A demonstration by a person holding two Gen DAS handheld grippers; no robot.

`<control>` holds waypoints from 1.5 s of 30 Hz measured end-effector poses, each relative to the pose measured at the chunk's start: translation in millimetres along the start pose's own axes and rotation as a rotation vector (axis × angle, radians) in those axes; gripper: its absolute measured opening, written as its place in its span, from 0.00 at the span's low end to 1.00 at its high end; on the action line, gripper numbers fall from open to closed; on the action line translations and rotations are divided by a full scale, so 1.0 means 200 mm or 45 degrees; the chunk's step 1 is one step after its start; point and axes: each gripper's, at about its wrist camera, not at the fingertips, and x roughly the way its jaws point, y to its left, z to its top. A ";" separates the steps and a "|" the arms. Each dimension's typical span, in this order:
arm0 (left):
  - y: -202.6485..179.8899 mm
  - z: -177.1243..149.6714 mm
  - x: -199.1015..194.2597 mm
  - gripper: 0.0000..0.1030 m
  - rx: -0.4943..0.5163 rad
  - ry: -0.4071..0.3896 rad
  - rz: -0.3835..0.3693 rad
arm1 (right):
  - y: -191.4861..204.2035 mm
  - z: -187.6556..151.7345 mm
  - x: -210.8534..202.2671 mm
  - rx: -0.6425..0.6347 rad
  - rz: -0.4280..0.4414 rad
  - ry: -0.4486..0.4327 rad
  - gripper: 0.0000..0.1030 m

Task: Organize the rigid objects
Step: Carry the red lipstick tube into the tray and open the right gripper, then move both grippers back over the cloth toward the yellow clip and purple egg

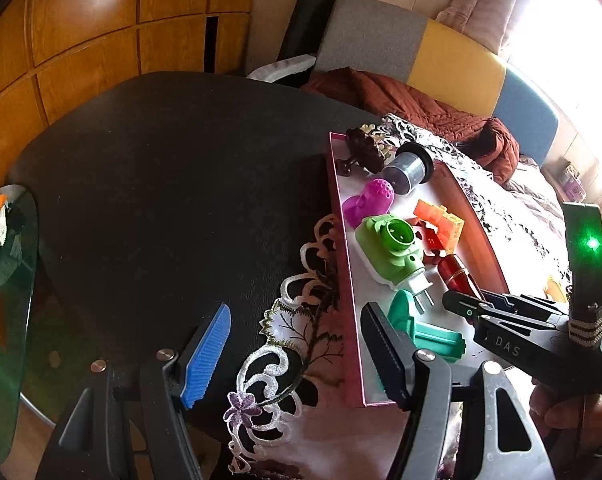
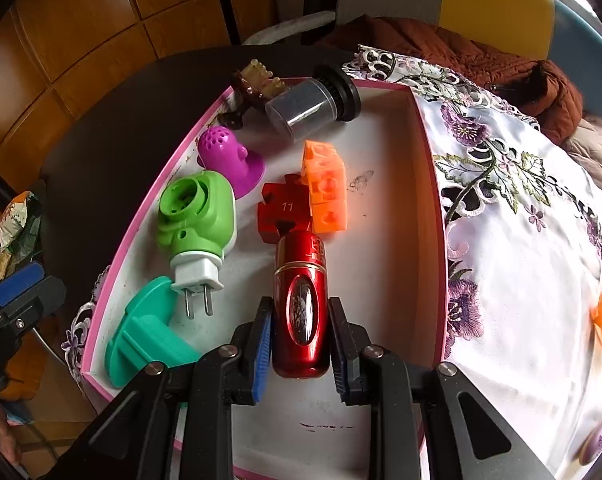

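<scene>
1. Right gripper [image 2: 300,344] clamped on red metal capsule [image 2: 301,312], held over pink-rimmed tray [image 2: 429,152].
2. Capsule's far end sits near red puzzle piece [image 2: 283,210].
3. Left gripper [image 1: 297,354] jaws apart, empty, above lace cloth [image 1: 285,360] by tray's edge.

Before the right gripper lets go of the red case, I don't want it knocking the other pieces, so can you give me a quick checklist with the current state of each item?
1. Right gripper clamped on the red case: ok, both pads press its sides.
2. Case over the pink-rimmed box: ok.
3. Bare box floor right of the case for setting down: ok.
4. Clearance ahead: not ok, the case's far end is right by the red puzzle piece and orange block.
5. Case resting on the floor: cannot tell.
6. Left gripper out of the way: ok, open and empty at the box's near corner.
</scene>
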 end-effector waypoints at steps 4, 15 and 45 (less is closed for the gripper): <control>-0.01 0.00 0.00 0.66 0.011 0.003 0.007 | -0.01 0.00 0.00 0.028 0.024 -0.003 0.26; -0.03 0.00 0.00 0.66 0.026 0.000 0.026 | -0.03 -0.02 -0.02 0.074 0.068 -0.007 0.39; -0.20 -0.03 -0.11 0.66 0.206 -0.086 0.048 | -0.19 -0.11 -0.40 0.117 -0.082 -0.257 0.69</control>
